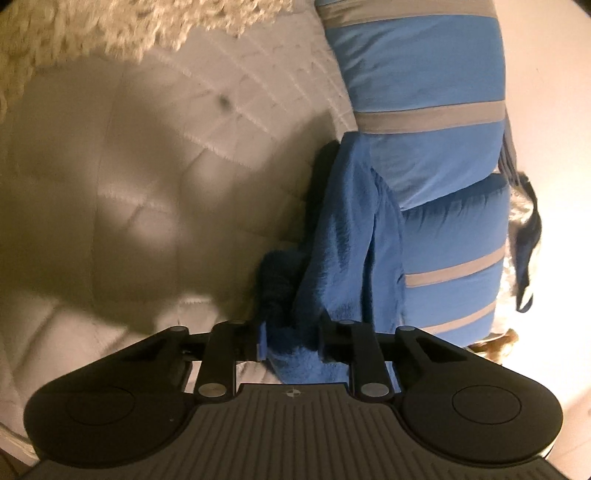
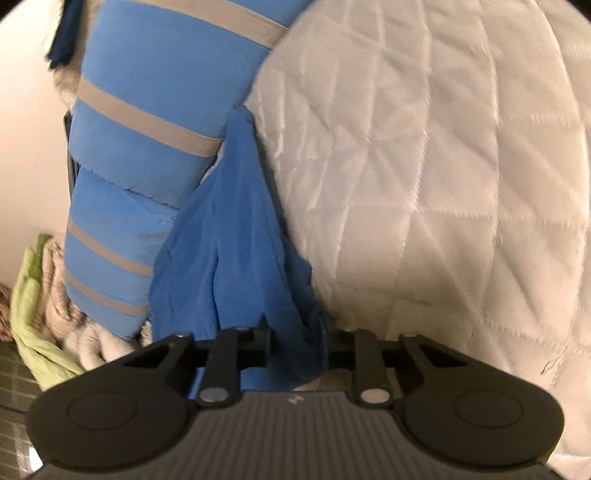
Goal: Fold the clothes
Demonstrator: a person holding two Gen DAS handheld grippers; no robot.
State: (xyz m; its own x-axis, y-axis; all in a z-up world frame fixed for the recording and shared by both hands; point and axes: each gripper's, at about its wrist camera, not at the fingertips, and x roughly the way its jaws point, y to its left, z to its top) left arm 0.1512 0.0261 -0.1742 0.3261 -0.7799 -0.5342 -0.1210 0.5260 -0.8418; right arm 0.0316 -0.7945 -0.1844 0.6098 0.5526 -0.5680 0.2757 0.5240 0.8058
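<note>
A white quilted bedspread (image 1: 147, 177) fills the left wrist view, with a cream shaggy throw (image 1: 92, 29) along the top edge. The left gripper (image 1: 291, 343) has its jaws clamped on a bunched blue fleecy garment (image 1: 351, 236), which hangs up toward a blue pillow with grey stripes (image 1: 424, 81).

In the right wrist view the same quilted bedspread (image 2: 424, 166) lies to the right and the striped pillow (image 2: 147, 110) to the left. The right gripper (image 2: 295, 350) is clamped on the blue garment (image 2: 236, 236). A pale green cloth (image 2: 33, 302) lies crumpled at the lower left.
</note>
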